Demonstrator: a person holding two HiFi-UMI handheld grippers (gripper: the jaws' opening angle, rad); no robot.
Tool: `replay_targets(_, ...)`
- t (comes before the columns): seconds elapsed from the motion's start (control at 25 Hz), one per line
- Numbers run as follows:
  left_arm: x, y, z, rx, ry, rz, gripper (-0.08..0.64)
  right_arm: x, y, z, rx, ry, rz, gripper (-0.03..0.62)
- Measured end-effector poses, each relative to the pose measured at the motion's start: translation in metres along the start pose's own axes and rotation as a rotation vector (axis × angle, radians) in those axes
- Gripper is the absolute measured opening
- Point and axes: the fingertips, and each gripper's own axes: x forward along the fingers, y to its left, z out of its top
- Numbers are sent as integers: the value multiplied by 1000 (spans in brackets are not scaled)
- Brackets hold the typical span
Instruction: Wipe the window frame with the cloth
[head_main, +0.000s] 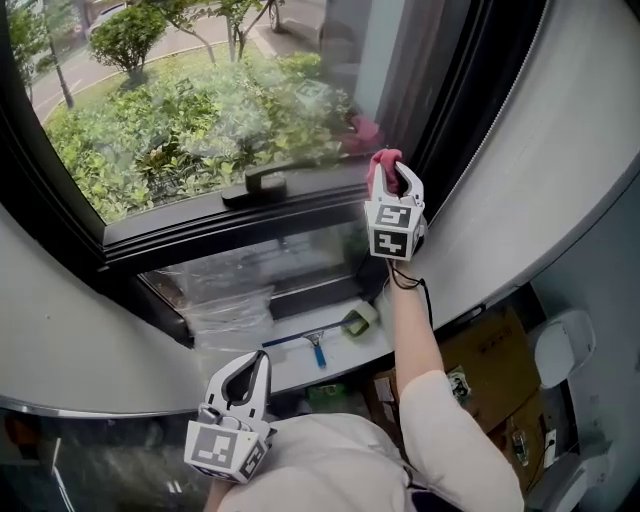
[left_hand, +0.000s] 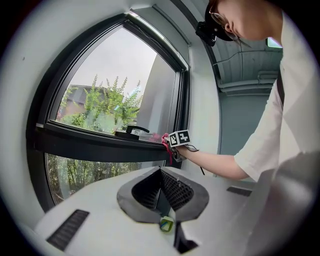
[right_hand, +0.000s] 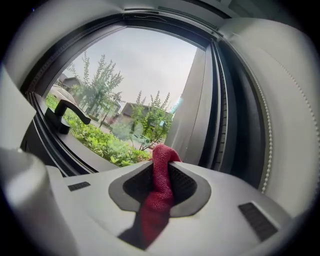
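My right gripper (head_main: 392, 178) is shut on a red cloth (head_main: 383, 162) and holds it against the right end of the black window frame's horizontal bar (head_main: 200, 225), near the corner with the upright. In the right gripper view the cloth (right_hand: 157, 200) bunches out between the jaws, in front of the glass and the dark upright frame (right_hand: 220, 115). The left gripper view shows that gripper (left_hand: 172, 142) and cloth (left_hand: 165, 145) from the side at the bar (left_hand: 90, 145). My left gripper (head_main: 248, 368) hangs low, well away from the frame, jaws together with nothing in them.
A black window handle (head_main: 262, 183) sits on the bar left of the cloth. Below, on the sill, lie a blue-handled squeegee (head_main: 310, 342), a greenish tape roll (head_main: 360, 320) and crumpled clear plastic (head_main: 225, 300). A cardboard box (head_main: 490, 360) stands lower right. White wall flanks the window.
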Motion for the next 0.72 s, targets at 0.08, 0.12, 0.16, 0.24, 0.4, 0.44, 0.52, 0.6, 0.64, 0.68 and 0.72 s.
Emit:
replay_targets(0.08, 0, 5, 0, -5, 1, 11, 8, 5, -2, -4, 28, 19, -4, 89)
replay_targets(0.12, 1, 7, 0, -5, 2, 13, 8, 8, -3, -6, 54, 32, 1, 89)
replay_targets(0.16, 2, 9, -1, -6, 2, 14, 8, 10, -3, -7, 78, 45, 10, 89)
replay_targets(0.24, 5, 9, -1, -7, 1, 12, 8, 13, -4, -8, 112, 63, 32, 89)
replay_targets(0.4, 10, 5, -2, -9, 1, -2, 8, 11, -3, -7, 129, 58, 43, 89)
replay_targets(0.44, 11, 3, -2, -8, 2, -7, 8, 10, -3, -7, 126, 53, 40, 89)
replay_targets(0.52, 13, 0, -4, -8, 5, -16, 8, 10, -2, -7, 129, 51, 38, 89)
replay_targets(0.6, 15, -3, -5, -10, 8, -20, 8, 10, -2, -7, 143, 57, 42, 88)
replay_targets(0.64, 16, -4, -5, -11, 9, -22, 8, 10, -2, -7, 148, 60, 45, 88)
replay_targets(0.68, 17, -5, -5, -10, 9, -25, 8, 10, -1, -7, 150, 63, 49, 88)
replay_targets(0.72, 17, -6, -5, -9, 9, -28, 8, 10, 0, -7, 151, 65, 52, 89)
